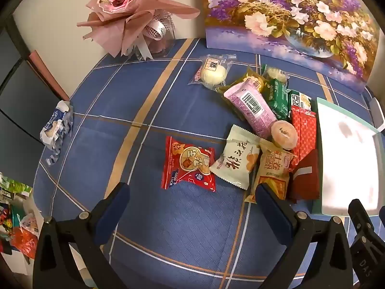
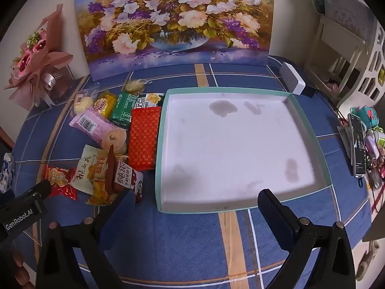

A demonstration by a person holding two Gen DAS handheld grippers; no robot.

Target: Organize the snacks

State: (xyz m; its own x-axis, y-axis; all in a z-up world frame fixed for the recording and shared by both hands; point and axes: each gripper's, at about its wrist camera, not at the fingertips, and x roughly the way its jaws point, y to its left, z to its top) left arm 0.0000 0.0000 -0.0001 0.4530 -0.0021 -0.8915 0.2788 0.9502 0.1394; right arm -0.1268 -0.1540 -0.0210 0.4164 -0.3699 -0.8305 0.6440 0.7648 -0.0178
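The snacks lie heaped on the blue plaid tablecloth (image 1: 149, 216), just left of my shallow teal-rimmed tray (image 2: 160, 159), whose white floor carries a few greyish stains. Nearest my left gripper (image 1: 192, 197) is a red packet (image 1: 189, 166) printed "GOOD LUCK" beside Chinese characters. Touching it is a cream packet (image 1: 237, 161) with black brush lettering, then a tan one (image 1: 274, 168) reading "YUAN" with a date stamp I cannot read fully. A pink pack (image 1: 250, 107) shows a barcode label, face up; a round pale cake (image 1: 284, 134) rests against its end. Green wrappers (image 1: 276, 95), a yellow one (image 2: 104, 106) and a red patterned pack (image 2: 144, 139) lie against the tray's wall. A clear-wrapped white bun (image 1: 213, 72) sits slightly apart, toward the flower painting (image 2: 173, 19).

Both my tools are spread wide with nothing between the fingers: the left over bare cloth before the red packet, my right gripper (image 2: 195, 200) over the tray's near edge. "GenRobot.AI" is printed on the left tool's side in the right view. A pink bouquet (image 1: 130, 7) stands at the wall.
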